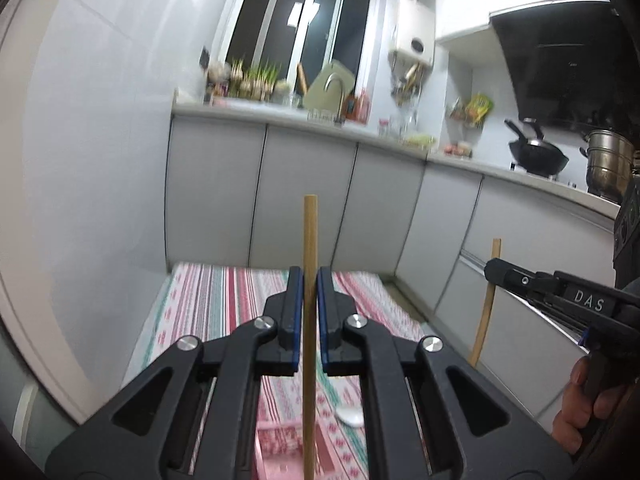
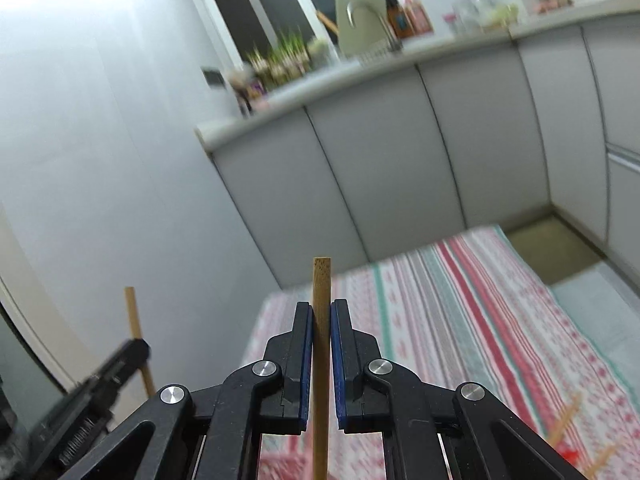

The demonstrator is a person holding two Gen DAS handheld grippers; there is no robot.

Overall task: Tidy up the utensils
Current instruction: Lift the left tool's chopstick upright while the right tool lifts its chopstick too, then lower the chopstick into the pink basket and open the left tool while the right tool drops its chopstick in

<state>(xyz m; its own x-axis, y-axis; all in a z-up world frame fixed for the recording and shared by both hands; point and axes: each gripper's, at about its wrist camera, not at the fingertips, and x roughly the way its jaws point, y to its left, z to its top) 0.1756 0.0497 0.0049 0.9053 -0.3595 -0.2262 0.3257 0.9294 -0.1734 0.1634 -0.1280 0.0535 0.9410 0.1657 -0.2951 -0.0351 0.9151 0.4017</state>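
Chopsticks stand upright, one clamped in each gripper above the striped table (image 1: 224, 300): left gripper (image 1: 308, 280) pinches the left chopstick (image 1: 309, 240), right gripper (image 2: 321, 312) pinches the right chopstick (image 2: 321, 280), well apart

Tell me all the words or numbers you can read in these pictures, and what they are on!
"DAS": white letters on the black body of the right gripper, seen from the left wrist camera.
Snack bag on the wall rack: it has printing, but too blurred to read.
Bottles by the tap: labels too small and blurred to read.
Right wrist camera: no readable text.
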